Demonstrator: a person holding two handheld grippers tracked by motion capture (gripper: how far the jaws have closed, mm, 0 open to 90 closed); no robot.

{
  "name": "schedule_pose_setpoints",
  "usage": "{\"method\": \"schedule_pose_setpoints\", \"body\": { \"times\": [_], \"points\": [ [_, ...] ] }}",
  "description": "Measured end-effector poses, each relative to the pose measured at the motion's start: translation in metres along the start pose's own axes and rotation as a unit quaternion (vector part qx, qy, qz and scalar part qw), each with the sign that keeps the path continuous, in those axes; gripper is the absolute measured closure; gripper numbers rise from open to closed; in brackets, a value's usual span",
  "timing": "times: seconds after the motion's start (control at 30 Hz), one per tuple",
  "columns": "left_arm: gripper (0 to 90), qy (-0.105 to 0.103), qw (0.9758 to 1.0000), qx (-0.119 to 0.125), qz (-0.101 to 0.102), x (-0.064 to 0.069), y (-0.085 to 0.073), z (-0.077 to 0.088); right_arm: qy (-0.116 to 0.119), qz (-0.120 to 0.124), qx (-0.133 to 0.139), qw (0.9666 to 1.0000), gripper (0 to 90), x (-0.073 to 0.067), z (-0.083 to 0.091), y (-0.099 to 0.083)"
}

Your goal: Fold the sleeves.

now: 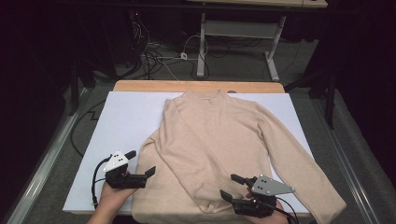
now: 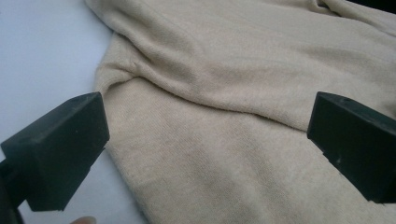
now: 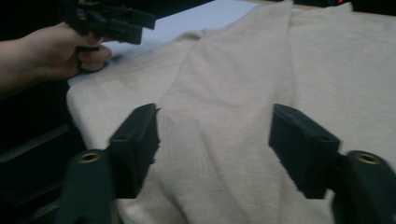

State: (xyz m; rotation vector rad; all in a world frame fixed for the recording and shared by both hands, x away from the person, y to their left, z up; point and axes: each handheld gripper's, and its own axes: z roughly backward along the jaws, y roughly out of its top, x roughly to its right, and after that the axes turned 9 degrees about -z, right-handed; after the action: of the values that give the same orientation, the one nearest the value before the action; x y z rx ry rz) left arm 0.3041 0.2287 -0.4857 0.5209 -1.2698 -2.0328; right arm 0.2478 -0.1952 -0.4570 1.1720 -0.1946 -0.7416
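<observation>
Beige sweater (image 1: pixel 219 144) lay flat, front up, on white sheet (image 1: pixel 126 121) covering surface, neck away from person, hem at near edge; left sleeve (image 1: pixel 187 158) already folded across body, likely mid-fold

Left gripper (image 1: pixel 139 163) hovered at sweater's left edge, released, jaws wide, nothing between

Right gripper (image 1: pixel 229 185) over near hem by folded cuff, jaws part-way apart, straddling cloth, not pinching; probably lining up for grab

No brand, label or readable writing seen

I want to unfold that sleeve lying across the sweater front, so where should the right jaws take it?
Grip the ribbed cuff at the sleeve's free end, near the sweater's hem. Come in low from the table's near edge: the cuff lies flat between the right gripper's open jaws.
</observation>
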Motion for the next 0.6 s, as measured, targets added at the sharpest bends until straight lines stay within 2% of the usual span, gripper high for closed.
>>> {"method": "schedule_pose_setpoints", "body": {
  "times": [0.13,0.2,0.3,0.4,0.6],
  "points": [
    [0.0,0.000,1.0000,-0.003,-0.002,0.000,0.000,-0.001,0.022,0.007,-0.033,0.9992,57.1,-0.007,-0.007,-0.003],
    [0.0,0.002,1.0000,-0.009,-0.003,0.001,0.001,-0.001,0.017,0.014,-0.050,0.9985,64.6,-0.011,-0.010,-0.007],
    [0.0,0.002,0.9999,-0.010,-0.002,0.000,0.001,-0.001,-0.003,0.029,-0.076,0.9967,82.5,-0.012,-0.014,-0.015],
    [0.0,-0.001,0.9999,-0.011,0.001,0.000,0.001,-0.003,-0.003,0.027,-0.074,0.9969,84.3,-0.011,-0.010,-0.017],
    [0.0,0.003,0.9999,-0.015,0.000,0.000,0.002,-0.003,-0.011,0.035,-0.084,0.9958,84.7,-0.015,0.013,-0.019]
  ]
}}
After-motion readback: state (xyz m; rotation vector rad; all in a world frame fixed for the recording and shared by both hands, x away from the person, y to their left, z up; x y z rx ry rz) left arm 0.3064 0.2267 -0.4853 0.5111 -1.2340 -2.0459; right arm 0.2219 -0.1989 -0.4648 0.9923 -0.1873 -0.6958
